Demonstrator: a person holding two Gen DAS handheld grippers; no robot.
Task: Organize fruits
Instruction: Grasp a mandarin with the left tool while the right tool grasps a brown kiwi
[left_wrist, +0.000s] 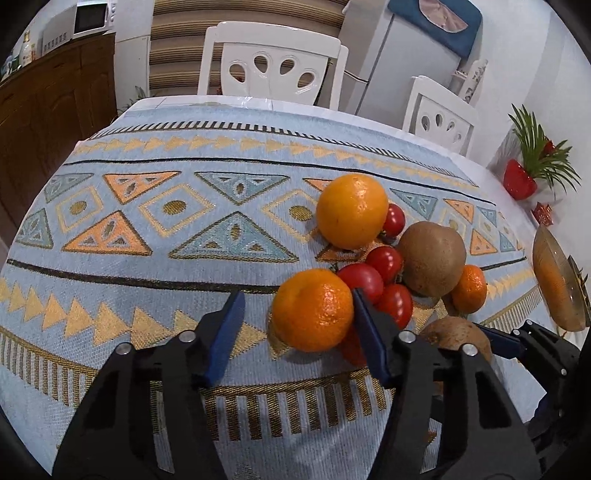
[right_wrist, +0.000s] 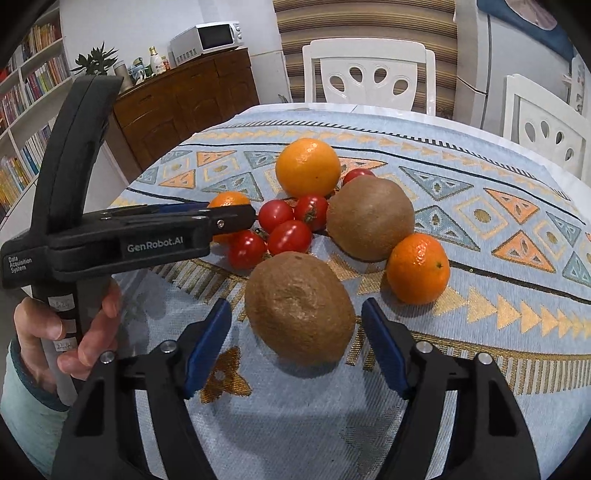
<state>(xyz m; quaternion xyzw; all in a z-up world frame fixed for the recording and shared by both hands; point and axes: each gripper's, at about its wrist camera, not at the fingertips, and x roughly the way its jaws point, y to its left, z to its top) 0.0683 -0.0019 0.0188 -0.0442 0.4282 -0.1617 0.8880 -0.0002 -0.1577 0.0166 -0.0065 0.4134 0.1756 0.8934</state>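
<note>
The left gripper is spread wide around a mandarin; the right gripper is held open, level, framing a kiwi.

Bright, even indoor light (probably overhead); soft shadows, glossy glare on fruit, strong fisheye bending at edges.

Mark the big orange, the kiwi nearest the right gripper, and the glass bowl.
Big orange (right_wrist: 308, 168), right wrist view, centre of its peel.
Nearest kiwi (right_wrist: 299, 308), right wrist view, middle of its fuzzy skin.
Glass bowl (left_wrist: 557, 280), left wrist view, its side wall.
</note>
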